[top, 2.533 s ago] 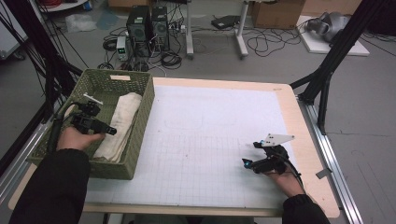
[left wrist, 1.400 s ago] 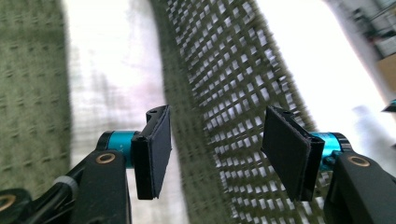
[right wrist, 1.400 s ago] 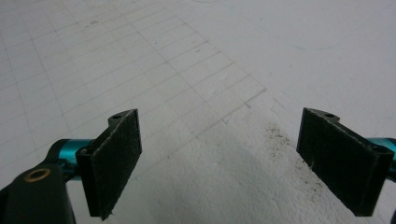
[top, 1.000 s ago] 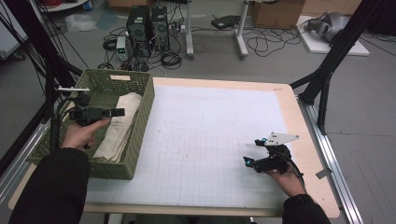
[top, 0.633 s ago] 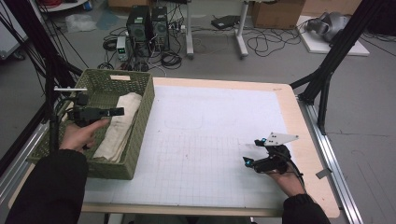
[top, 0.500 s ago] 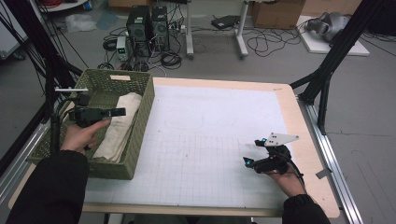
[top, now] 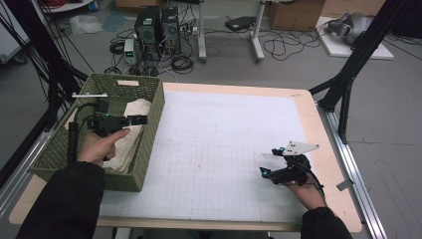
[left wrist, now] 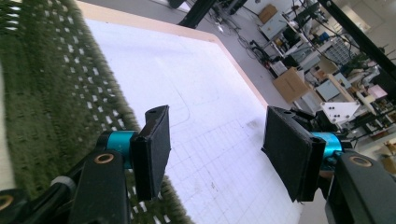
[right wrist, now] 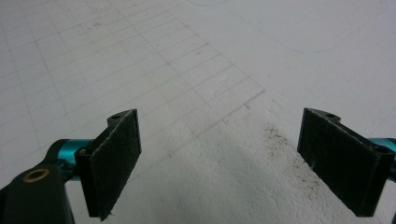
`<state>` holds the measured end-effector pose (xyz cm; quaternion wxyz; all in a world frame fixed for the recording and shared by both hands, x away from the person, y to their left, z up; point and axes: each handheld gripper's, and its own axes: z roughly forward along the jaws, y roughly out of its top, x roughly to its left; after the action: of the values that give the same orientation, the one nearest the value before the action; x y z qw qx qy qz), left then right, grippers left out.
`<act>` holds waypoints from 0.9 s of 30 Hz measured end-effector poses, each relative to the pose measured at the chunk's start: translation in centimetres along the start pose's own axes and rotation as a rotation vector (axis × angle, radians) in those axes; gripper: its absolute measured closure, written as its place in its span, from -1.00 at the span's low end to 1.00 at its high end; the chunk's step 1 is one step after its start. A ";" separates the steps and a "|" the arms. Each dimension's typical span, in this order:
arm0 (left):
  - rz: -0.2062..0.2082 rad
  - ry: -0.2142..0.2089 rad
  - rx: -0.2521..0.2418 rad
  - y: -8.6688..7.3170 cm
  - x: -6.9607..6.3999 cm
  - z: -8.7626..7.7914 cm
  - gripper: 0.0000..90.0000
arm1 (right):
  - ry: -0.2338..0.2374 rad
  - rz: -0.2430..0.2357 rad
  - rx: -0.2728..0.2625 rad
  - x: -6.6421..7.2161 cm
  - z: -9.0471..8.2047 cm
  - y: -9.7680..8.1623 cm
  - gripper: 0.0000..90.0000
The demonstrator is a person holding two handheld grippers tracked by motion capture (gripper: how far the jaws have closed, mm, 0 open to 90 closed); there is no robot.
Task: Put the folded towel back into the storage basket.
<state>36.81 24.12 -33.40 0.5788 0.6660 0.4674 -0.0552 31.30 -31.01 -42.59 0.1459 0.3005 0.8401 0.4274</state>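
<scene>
My left gripper hovers level over a green woven basket at the table's left and points right, toward the mat. Its jaws stand open with nothing between them and have just been closing a little. In the left gripper view the same gripper looks past the basket wall onto the white gridded mat. A cream cloth lies inside the basket under the hand. My right gripper rests low on the mat at the right, open and empty. Its own view shows that gripper over bare grid paper.
The white mat covers most of the wooden tabletop. Black frame posts rise at the right edge. Computers and cables sit on the floor beyond the far edge.
My left gripper has lifted out of the basket, turned to point right, and drifted slightly rightward. The right gripper has stayed where it was.
</scene>
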 end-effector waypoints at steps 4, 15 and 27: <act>0.007 -0.020 0.009 -0.1 -0.7 1.0 -0.10 | -0.002 -0.004 -0.001 0.0 0.1 0.0 -0.72; 0.016 -0.035 0.007 -0.2 -2.3 2.9 -0.13 | 0.001 -0.002 -0.003 0.0 0.0 0.0 -0.72; 0.057 0.013 0.017 -0.6 -4.5 5.1 -0.13 | 0.002 -0.005 -0.011 -0.1 -0.1 0.1 -0.72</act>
<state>36.26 17.39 -32.72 0.5713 0.6845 0.4513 -0.0383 31.34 -31.10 -42.49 0.1480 0.2973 0.8385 0.4320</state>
